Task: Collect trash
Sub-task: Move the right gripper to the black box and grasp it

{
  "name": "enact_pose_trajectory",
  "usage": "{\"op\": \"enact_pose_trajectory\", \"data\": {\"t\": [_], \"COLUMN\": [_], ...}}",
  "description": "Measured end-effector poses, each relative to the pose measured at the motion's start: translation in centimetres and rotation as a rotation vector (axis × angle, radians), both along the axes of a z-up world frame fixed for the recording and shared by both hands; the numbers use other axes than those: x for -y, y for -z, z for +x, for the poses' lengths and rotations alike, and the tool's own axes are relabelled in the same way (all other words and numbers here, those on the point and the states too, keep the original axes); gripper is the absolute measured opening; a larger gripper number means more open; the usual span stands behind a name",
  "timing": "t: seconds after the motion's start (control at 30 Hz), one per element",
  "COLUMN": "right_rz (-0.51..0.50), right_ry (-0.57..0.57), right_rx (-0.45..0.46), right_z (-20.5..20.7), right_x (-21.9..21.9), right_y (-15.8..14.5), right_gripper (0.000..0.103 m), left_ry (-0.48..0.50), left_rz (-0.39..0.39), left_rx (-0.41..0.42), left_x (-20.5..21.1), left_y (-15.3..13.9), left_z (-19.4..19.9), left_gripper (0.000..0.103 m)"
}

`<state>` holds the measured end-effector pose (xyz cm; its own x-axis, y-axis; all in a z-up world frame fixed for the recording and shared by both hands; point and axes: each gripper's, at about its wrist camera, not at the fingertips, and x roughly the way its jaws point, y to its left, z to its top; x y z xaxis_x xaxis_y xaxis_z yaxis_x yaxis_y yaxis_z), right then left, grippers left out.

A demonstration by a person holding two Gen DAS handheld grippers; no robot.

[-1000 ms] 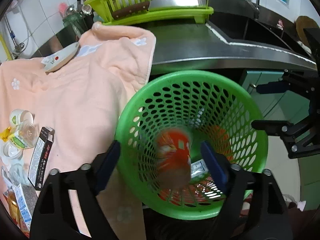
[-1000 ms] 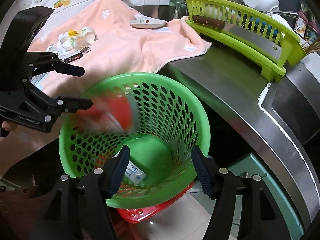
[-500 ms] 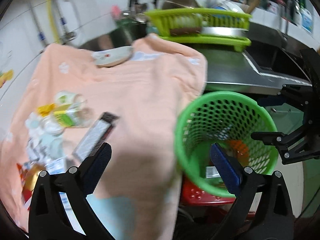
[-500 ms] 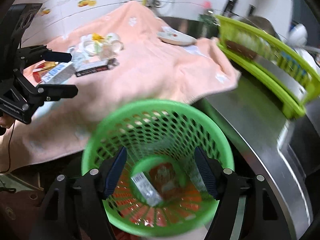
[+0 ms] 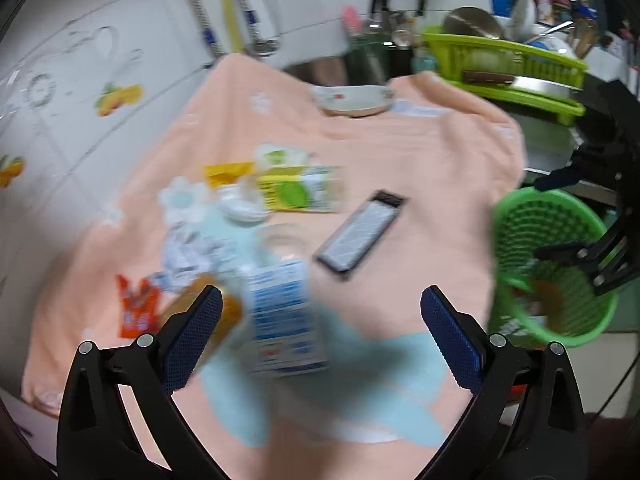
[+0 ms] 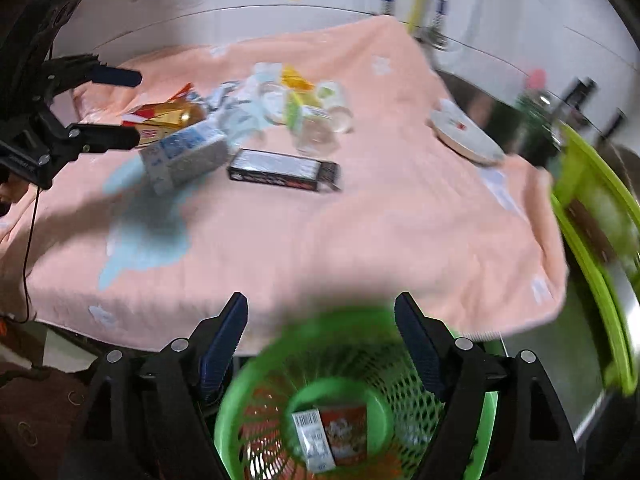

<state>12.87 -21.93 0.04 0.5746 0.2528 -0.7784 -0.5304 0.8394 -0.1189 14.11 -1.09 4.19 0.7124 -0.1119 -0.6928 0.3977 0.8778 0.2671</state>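
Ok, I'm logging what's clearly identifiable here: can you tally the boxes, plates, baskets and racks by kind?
Blue-and-white box: 1
Black box: 1
Plate: 1
Green waste basket: 1
Lime dish rack: 1
Total: 5
The small wrappers and cups are too blurred to count.

One green basket (image 6: 256,408) is sitting below the counter; one peach towel (image 5: 420,168) is covering it; one plate (image 5: 354,100), one black box (image 5: 360,234) and one blue-and-white carton (image 5: 284,320) are lying there
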Motion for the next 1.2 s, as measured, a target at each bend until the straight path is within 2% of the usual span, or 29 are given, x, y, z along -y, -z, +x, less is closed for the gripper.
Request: {"op": "enact_pose_trajectory", "data": {"t": [0.07, 0.33, 0.53, 0.83, 1.2], "right_rz": [-0.014, -0.108, -0.194, -0.258, -0.220], "right_ry": [-0.043, -0.222, -0.348, -0.457, -0.523], "right_rx": [0.007, 0.013, -0.008, -0.067, -0.185], "right_z": [1.0, 5.9, 9.3, 13.7, 17.2], "right_x": [-1.2, -6.2, -9.4, -12.3, -13.7], "right_y": [-0.2, 0.2, 1.9, 4.4, 6.6], "right_gripper": [0.079, 0.080, 0.080, 0.081, 0.086], "left_ry": [-0.036, -0.125, -0.138, -0.149, -0.135], "left_rz": [0.002, -0.080, -0.104, -0.147, -0.155], "left_rx": [-0.014, -0.074, -0.088, -0.128, -0.167], "left_x": [-1.7, -6.4, -7.8, -9.1, -9.1], "left_y": [0.1, 1.0, 1.6, 2.6, 4.0], "left_z": [0.6, 2.0, 2.2, 3.1, 4.0], "left_gripper": [0.098, 0.098, 0.098, 0.098, 0.098]}}
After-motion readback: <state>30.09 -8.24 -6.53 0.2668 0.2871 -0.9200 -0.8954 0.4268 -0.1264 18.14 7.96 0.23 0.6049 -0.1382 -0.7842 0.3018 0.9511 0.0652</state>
